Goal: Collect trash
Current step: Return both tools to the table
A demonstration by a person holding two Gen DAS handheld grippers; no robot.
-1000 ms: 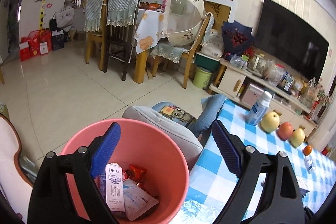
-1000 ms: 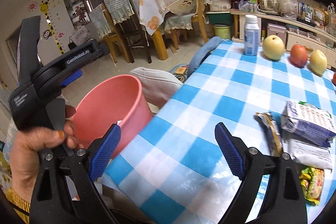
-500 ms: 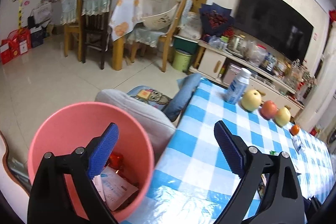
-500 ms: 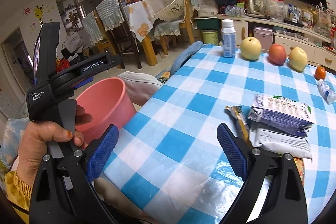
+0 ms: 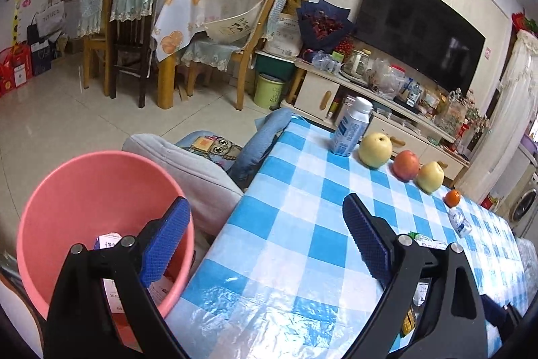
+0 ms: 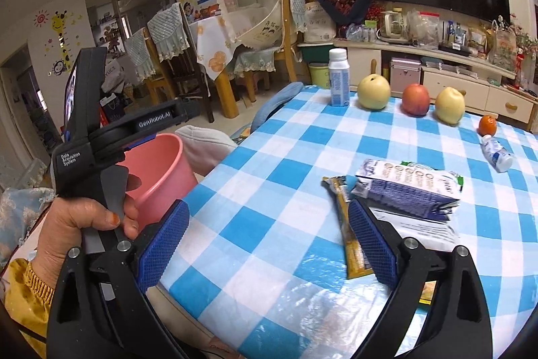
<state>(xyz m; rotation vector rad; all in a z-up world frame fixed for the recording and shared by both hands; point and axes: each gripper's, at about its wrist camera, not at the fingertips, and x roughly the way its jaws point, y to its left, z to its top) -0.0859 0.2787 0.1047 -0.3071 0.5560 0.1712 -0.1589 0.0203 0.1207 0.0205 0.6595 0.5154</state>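
A pink bin [image 5: 94, 190] stands on the floor at the table's left edge, with paper wrappers [image 5: 111, 239] inside; it also shows in the right wrist view [image 6: 158, 170]. My left gripper [image 5: 265, 241] is open and empty over the table's near left corner. My right gripper [image 6: 269, 244] is open and empty above the checked tablecloth [image 6: 275, 177]. Just right of it lie a yellow wrapper [image 6: 349, 234], a flattened blue-white carton [image 6: 410, 187] and a white packet [image 6: 420, 224]. A small bottle [image 6: 497, 153] lies on its side farther right.
A white bottle [image 6: 339, 79] stands at the far table edge beside two yellow pears [image 6: 373, 91], a red apple [image 6: 416, 99] and a small orange [image 6: 487, 125]. A grey cushion [image 5: 188, 167] lies between bin and table. Dining chairs [image 5: 131, 32] and a TV cabinet [image 5: 386, 110] stand beyond.
Both grippers have swung right, away from the bin and toward the table. The wrappers and carton now lie closer to my right gripper. Both stay open.
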